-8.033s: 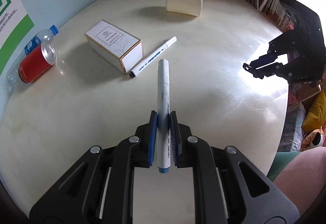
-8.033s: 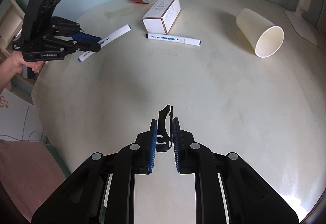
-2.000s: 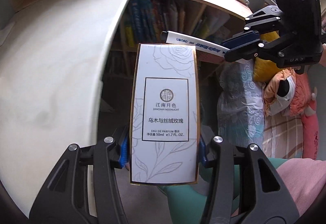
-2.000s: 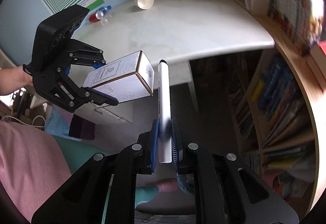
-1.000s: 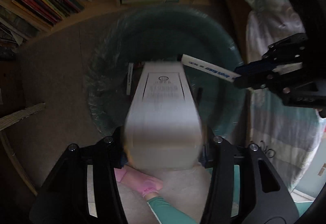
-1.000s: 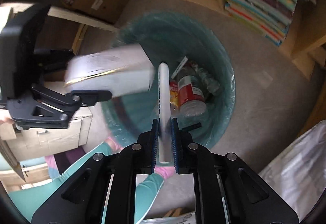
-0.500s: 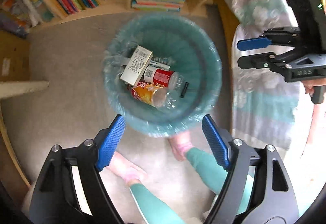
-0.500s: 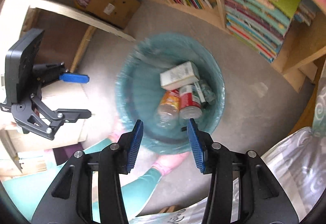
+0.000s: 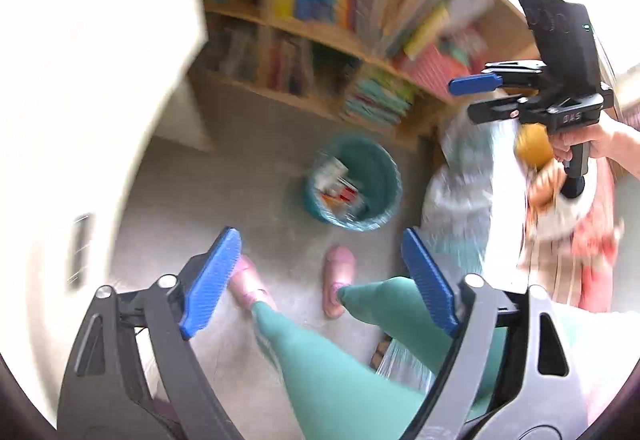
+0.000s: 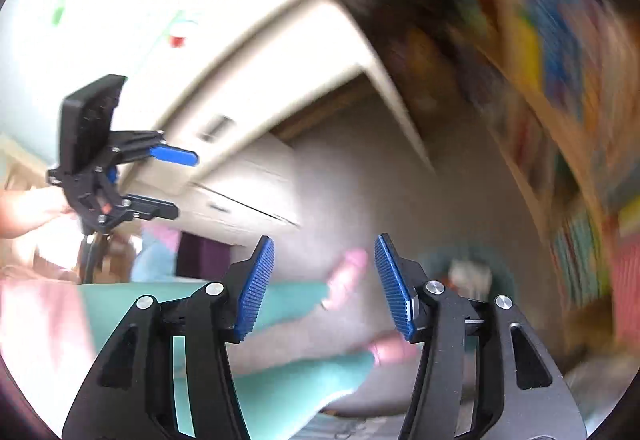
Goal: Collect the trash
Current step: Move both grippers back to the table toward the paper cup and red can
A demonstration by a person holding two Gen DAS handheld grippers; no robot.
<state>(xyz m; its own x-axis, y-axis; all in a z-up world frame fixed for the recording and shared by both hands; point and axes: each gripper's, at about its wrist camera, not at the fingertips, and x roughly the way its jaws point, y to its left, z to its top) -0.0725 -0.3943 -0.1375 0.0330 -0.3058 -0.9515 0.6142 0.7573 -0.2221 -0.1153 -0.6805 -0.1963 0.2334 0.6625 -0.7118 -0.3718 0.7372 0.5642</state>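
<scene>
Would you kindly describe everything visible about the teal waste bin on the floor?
The waste bin is round and teal, lined with a thin clear bag crinkled over its rim. It stands upright on the grey floor before the wooden bookshelf, open-topped, holding blurred trash: a white box, something red and orange. Neither gripper touches it; pink slippers stand near it.

We hold the left gripper (image 9: 321,282) pointed steeply down, jaws spread wide, just been opening, nothing between them. Right gripper (image 10: 324,282) angled downward, jaws apart, likewise just opening, empty. A hand (image 9: 592,144) grips the right gripper's handle
</scene>
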